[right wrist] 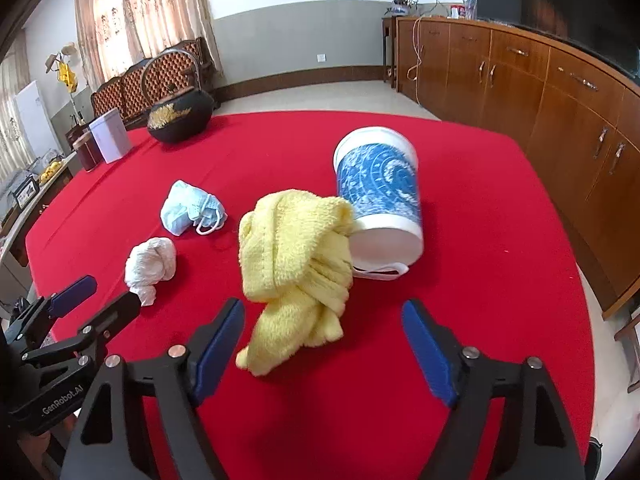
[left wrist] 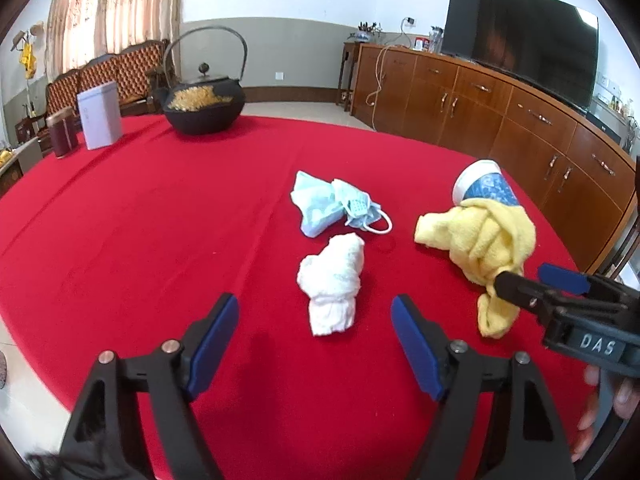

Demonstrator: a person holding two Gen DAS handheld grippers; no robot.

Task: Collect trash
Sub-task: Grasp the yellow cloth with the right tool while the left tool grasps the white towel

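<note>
A table covered in red cloth [left wrist: 140, 240] holds scattered trash. A blue-and-white paper cup [right wrist: 378, 192] lies on its side toward the right edge, its long axis running front to back, open mouth facing the near edge. A crumpled yellow cloth [right wrist: 296, 264] touches its mouth and stretches toward the near edge. A white tissue wad [left wrist: 332, 284] lies mid-table, lengthwise toward the near edge, with a blue face mask [left wrist: 336, 208] just behind. The left gripper [left wrist: 314, 346] and right gripper [right wrist: 322, 350] hover with jaws apart, holding nothing.
</note>
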